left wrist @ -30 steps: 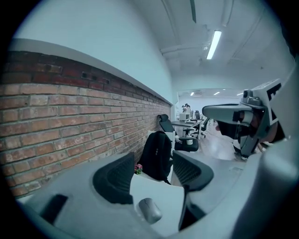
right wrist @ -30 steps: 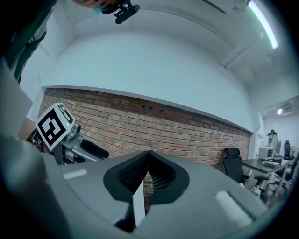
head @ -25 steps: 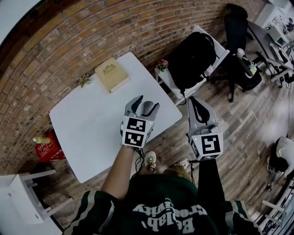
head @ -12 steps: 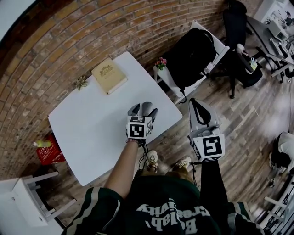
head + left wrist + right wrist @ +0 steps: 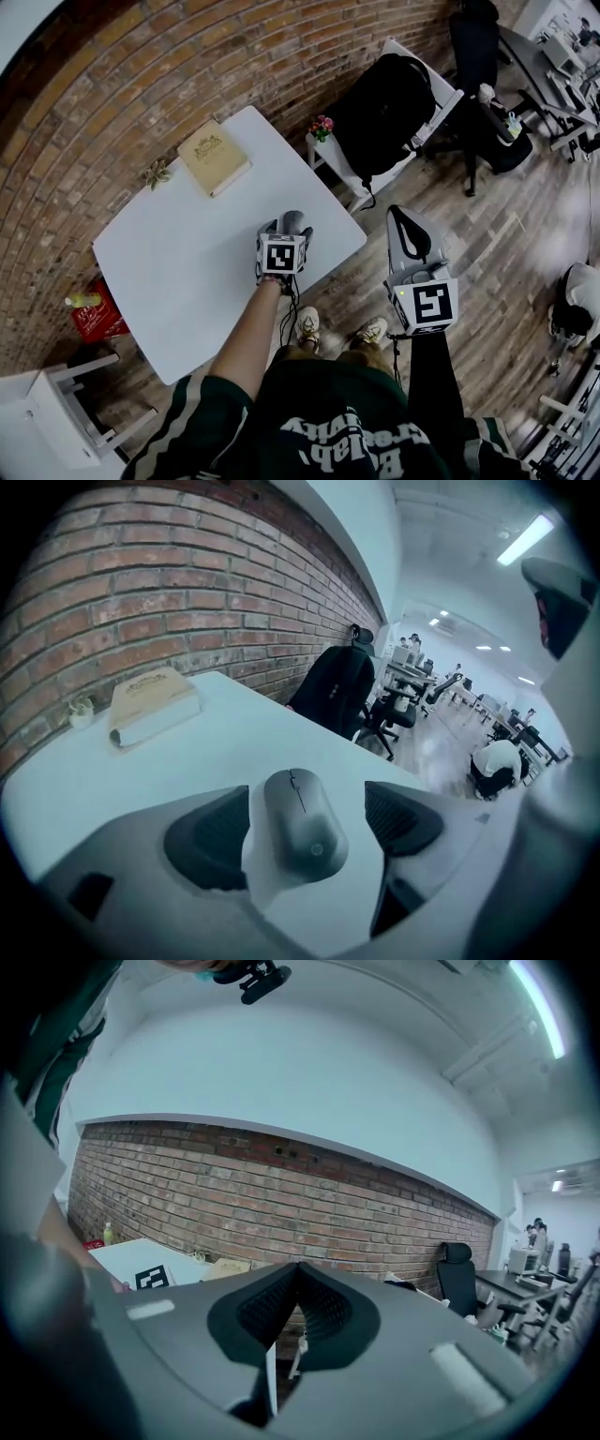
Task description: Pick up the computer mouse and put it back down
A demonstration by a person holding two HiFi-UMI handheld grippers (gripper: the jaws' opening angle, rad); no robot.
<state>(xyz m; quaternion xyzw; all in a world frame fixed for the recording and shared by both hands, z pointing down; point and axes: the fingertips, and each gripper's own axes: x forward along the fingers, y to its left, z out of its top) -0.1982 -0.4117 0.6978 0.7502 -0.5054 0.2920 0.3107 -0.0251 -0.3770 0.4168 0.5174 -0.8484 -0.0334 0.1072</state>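
**Mouse down on the bench between wide-open tongs**

Found the mouse lying flat on the white bench, on the near side of the book and well apart from it, towards the bench edge closest to the person. Saw the left tongs tilted down over it, jaws spread wide after just opening further, the mouse between them. Made out a strip of bare bench on either side of the mouse, between it and the dark pads: no grip on it.

Saw the right tongs off the bench, to the right of the book and much nearer the person. Found them held about level above the wooden floor, jaws pressed together with nothing between them.

Noted the book lying closed near the far corner of the bench, close to the brick wall, a small plant just beside it on its left. Spotted, to the right of the book and beyond the bench, a black bag on a white seat, and a small bunch of flowers between that bag and the bench. Picked out, down to the left of the book and past the bench edge, a red crate with a bottle at it.
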